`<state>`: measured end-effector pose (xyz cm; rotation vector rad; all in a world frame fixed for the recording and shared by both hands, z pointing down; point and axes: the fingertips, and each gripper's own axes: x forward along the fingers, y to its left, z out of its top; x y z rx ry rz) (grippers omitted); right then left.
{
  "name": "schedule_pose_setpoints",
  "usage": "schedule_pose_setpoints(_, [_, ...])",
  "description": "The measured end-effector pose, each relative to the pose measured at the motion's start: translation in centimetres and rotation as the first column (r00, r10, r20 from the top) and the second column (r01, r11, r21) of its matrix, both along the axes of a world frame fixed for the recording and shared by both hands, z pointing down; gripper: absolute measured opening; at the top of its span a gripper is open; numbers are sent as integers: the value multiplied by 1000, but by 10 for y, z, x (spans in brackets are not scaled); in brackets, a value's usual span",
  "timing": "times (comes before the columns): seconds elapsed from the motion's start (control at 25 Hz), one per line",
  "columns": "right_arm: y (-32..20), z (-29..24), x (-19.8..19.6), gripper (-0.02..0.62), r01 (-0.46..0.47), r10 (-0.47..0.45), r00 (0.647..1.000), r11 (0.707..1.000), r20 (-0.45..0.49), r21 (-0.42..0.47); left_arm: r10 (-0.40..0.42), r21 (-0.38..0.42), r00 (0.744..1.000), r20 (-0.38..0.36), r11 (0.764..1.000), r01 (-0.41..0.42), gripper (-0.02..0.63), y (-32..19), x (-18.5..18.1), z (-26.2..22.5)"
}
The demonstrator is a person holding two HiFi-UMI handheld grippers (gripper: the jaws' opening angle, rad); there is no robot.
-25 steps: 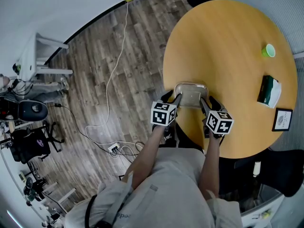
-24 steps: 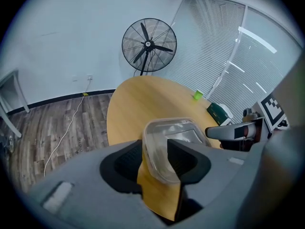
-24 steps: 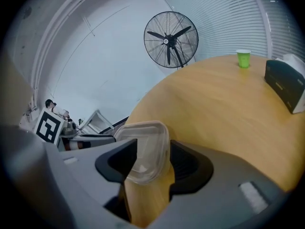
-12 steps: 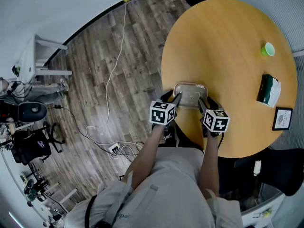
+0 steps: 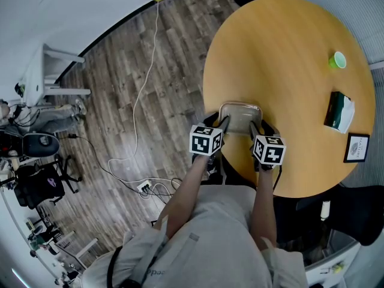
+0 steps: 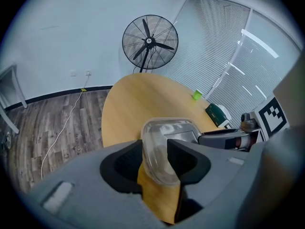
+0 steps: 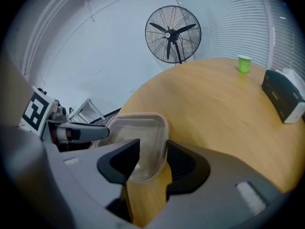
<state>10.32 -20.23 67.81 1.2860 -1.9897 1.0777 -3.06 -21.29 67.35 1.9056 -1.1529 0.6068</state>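
The left gripper (image 5: 224, 122) and the right gripper (image 5: 254, 125) each pinch an opposite rim of the clear rectangular plastic container (image 5: 240, 114). It hangs between them, over the near edge of the round wooden bench (image 5: 288, 59). This looks like a two-handed carry, and shifting it calls for both grippers to travel level together.

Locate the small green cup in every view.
Head view: small green cup, upper right, near the round wooden table's far edge.
Left gripper view: right of centre, at the table's edge.
Right gripper view: upper right.
Shared landmark: the dark green tissue box near it.
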Motion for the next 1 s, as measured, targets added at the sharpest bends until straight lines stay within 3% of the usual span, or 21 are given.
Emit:
schedule_pose_setpoints(0.56, [-2,-4,-1,179,-29,33,992,999,-120,38,-6,14,998,65,1000,5,167,1,0,-5])
schedule_pose_setpoints(1.0, [2,-11,-2,173,-50,61,988,996,-141,78,-12,39,997,75,999,9,167,5,1,-14])
